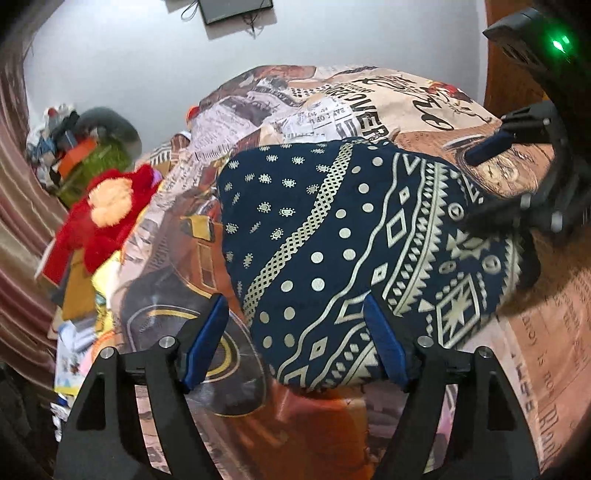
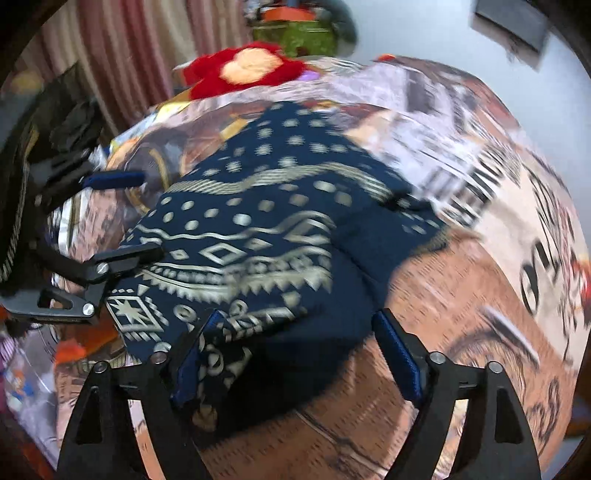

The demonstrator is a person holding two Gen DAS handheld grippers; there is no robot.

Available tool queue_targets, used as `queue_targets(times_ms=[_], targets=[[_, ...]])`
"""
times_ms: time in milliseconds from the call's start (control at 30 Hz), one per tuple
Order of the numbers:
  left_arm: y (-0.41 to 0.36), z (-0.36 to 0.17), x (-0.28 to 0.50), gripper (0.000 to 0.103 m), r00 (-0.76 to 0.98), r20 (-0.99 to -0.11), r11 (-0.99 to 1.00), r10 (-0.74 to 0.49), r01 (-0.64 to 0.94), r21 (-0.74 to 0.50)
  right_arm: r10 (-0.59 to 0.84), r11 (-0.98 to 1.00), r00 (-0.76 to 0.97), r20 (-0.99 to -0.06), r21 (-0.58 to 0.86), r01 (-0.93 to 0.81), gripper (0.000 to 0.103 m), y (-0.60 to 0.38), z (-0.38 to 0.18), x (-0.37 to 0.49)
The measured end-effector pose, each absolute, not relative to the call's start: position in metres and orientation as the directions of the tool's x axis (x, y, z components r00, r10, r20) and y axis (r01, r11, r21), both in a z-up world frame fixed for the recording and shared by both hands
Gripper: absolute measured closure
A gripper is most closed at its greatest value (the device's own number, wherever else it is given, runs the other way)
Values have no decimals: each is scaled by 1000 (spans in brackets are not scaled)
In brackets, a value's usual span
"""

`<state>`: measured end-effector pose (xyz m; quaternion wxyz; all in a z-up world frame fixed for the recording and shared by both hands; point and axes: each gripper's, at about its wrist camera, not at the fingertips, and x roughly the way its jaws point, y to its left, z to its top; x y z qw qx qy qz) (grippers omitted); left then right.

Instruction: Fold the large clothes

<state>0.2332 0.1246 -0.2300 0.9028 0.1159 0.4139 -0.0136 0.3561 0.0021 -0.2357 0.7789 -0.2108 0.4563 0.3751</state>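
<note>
A bed covered by a tan and brown newspaper-print bedspread (image 1: 424, 96) fills both views. On its middle lies a navy blue cloth garment with cream geometric patterns (image 1: 351, 236), folded into a compact, roughly rectangular bundle.

In the left wrist view the garment's long axis runs from the lower centre of the frame, near the camera, up and away toward the head of the bed; dotted motifs sit on its left half and zigzag bands on its right. The right wrist view, which is blurred, sees the same garment (image 2: 266, 229) from its side, so the long axis crosses the frame from lower left to upper right.

Only the left wrist view shows a grey wall with a dark framed panel (image 1: 236, 9) at the top, and a green light on the other tool at the upper right. The right wrist view shows more bare bedspread (image 2: 461, 295) to the garment's right.

A red plush toy with a peach face (image 1: 107, 210) lies at the bed's left edge, beside striped curtains (image 1: 22, 221).

The left gripper (image 1: 295, 332) has its blue-padded fingers spread wide, released, straddling the garment's near edge. The right gripper (image 2: 295, 350) is likewise spread apart, holding nothing, its left finger resting against the garment's corner.
</note>
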Motion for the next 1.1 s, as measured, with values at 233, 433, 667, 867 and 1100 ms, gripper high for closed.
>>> queue_targets(times_ms=[233, 433, 667, 867, 1100], targets=[[136, -202, 233, 26, 677, -731, 969, 80, 119, 216, 406, 645, 358, -841, -14, -764, 13, -17, -207, 352], [163, -183, 280, 18, 688, -714, 985, 127, -2, 173, 487, 648, 461, -742, -47, -760, 12, 13, -167, 362], [203, -219, 355, 18, 579, -813, 993, 64, -121, -7, 396, 692, 452, -799, -63, -719, 12, 64, -207, 416], [210, -236, 361, 18, 555, -829, 991, 67, -135, -10, 380, 730, 402, -833, 3, -683, 12, 39, -242, 435], [210, -182, 329, 18, 625, -771, 987, 122, -158, 28, 424, 795, 466, -776, 72, -603, 12, 9, -201, 419]])
